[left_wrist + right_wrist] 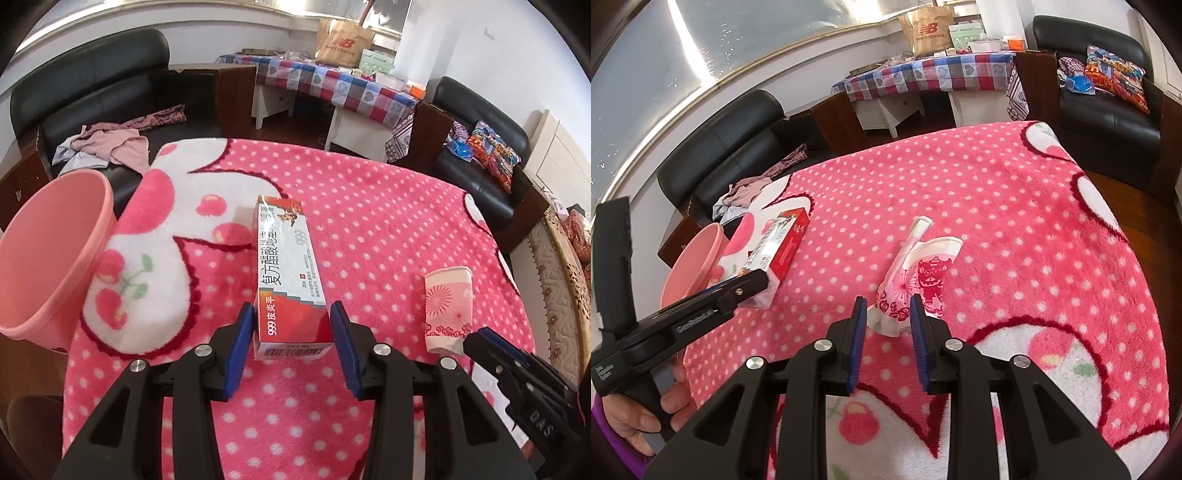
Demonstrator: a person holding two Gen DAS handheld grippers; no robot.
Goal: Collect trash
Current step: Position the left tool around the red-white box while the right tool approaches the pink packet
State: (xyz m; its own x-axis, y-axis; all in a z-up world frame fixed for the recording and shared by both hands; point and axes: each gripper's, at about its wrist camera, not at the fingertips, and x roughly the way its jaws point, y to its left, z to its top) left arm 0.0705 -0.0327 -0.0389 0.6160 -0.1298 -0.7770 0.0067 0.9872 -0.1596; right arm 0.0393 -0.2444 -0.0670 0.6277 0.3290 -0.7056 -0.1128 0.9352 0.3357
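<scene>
So, red-and-white medicine box (289, 280) lying flat on the pink polka-dot blanket (388, 206), long side running toward 12 o'clock, barcode end nearest. Left tool (291, 325) straddling that near end, blue pads (243, 328) on either side with a small gap visible at each, so open and not clamped. Same box seen from the right wrist (777, 245) at about 9 o'clock, with the left tool (753, 286) at its near end and a hand (646, 417) on the grip.

Crumpled paper cup (916, 284) with red lion print lying on its side near the middle of the blanket, a flat white wrapper (916, 230) poking out just behind it toward 12. Right tool (888, 314) parted around the cup's near end, pads (918, 325) beside it, can't tell if touching. Cup in the left view (448, 306) at 3 o'clock of the box, well apart.

Pink bin (48, 251) at 9 o'clock, at the blanket's edge. Black sofa (92, 74) with clothes (107, 144) behind, checkered table (332, 85) at 12.
</scene>
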